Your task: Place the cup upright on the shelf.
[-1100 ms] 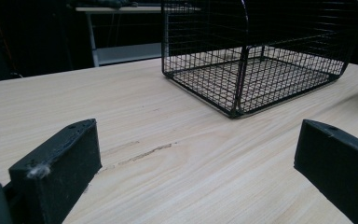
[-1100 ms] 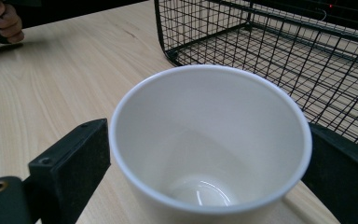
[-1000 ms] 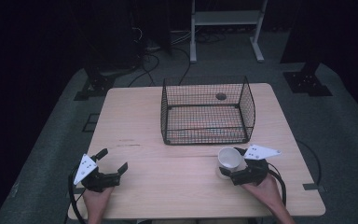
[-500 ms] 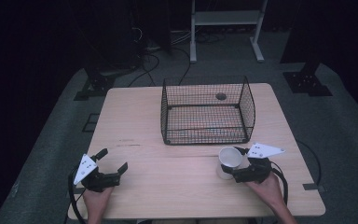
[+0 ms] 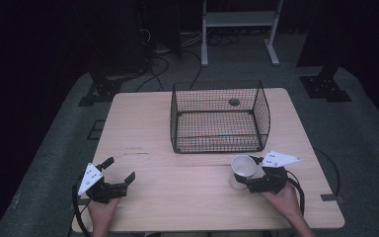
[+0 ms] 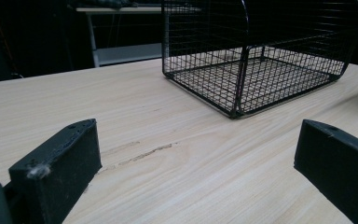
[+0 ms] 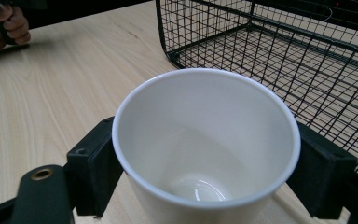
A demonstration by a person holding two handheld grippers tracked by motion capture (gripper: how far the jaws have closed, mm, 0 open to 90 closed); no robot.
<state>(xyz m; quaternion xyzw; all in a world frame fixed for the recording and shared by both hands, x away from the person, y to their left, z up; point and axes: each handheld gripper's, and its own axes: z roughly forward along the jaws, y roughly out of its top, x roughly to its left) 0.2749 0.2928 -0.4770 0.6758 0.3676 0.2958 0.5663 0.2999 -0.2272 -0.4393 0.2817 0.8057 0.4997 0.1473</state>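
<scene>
1. The right tongs [image 5: 249, 180] are gripping a white cup [image 5: 243, 170]; their jaws have just been closing in on it, and in the right gripper view the two black jaws are pressing on opposite sides of the cup [image 7: 205, 140], just below its rim.
2. The cup is standing upright on the counter [image 5: 177, 197], mouth up, showing an empty, glossy inside in the right gripper view.
3. The person's right hand [image 5: 282, 197] is holding those tongs near the counter's front right edge, with the grey three-cornered plate sitting on top and a cable trailing off behind.
4. The left tongs [image 5: 118, 173] are resting open, well apart from the cup, at the front left of the counter; in the left gripper view the jaws are standing wide with bare wood between them.
5. The person's left hand [image 5: 102, 212] is holding them from the near edge.
6. A black wire basket [image 5: 219, 118] is sitting at the middle far side of the counter, just beyond the cup; its mesh wall [image 7: 279, 51] is rising close behind the cup in the right gripper view.
7. A thin scratch [image 6: 142, 154] is running across the wood ahead of the left tongs.
8. A small round hole [image 5: 234, 102] is showing in the counter behind the basket's far wall.
</scene>
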